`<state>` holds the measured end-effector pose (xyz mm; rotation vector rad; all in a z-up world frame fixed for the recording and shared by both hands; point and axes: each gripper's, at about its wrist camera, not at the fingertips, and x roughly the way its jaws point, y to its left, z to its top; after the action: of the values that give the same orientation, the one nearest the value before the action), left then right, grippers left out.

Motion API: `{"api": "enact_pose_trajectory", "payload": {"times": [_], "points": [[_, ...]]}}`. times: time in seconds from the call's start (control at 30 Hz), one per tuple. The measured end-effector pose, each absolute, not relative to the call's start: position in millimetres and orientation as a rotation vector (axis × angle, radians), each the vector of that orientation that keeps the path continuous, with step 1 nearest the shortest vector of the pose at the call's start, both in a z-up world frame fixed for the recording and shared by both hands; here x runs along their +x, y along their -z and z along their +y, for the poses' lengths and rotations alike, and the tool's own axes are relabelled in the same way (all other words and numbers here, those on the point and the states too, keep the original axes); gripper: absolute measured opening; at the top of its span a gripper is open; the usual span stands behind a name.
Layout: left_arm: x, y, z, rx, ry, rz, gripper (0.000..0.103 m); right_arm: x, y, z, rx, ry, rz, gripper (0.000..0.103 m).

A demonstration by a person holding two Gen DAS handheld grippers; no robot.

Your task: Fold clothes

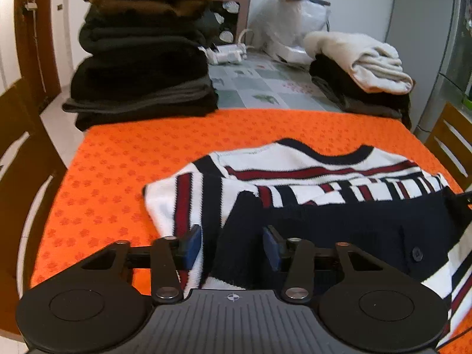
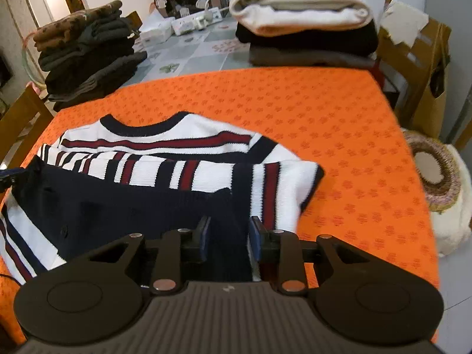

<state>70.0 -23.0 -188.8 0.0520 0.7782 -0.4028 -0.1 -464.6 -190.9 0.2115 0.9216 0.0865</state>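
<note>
**Striped sweater half-folded, both grippers on the hem**

The counter (image 1: 259, 82) has an orange floral cloth (image 1: 124, 159) over its near half. On that cloth lies the striped knit sweater (image 2: 183, 159), white with navy and red bands, collar at 12 o'clock and the navy hem end lifted toward the cameras. At 11 o'clock there's a tall stack of dark folded clothes (image 1: 141, 67), and at 1 o'clock a smaller pile topped by a cream sweater (image 2: 298, 3). The left gripper (image 1: 233, 247) has its fingers fairly wide apart with the hem between them, so I can't tell if it's gripping. The right gripper (image 2: 228, 239) has its fingers closed in on a fold of the navy hem.
</note>
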Motion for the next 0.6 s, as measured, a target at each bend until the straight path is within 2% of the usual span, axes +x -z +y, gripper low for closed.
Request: {"api": "enact_pose_trajectory", "payload": {"times": [0.03,0.23,0.47,0.6], "points": [[67.7,188.1,-22.5,0.047,0.409,0.765,0.011,1.3,191.7,-465.0,0.221,-0.087,0.922,0.009],[44.8,158.1,-7.5,-0.065,0.35,0.62,0.009,-7.1,167.7,-472.2,0.284,-0.046,0.842,0.008],[61.7,115.1,-5.7,-0.146,0.298,0.523,0.009,15.2,125.3,-486.4,0.315,-0.038,0.737,0.008],[100.4,113.8,-14.6,-0.153,0.264,0.546,0.009,44.8,113.0,-496.1,0.322,-0.033,0.705,0.008]]}}
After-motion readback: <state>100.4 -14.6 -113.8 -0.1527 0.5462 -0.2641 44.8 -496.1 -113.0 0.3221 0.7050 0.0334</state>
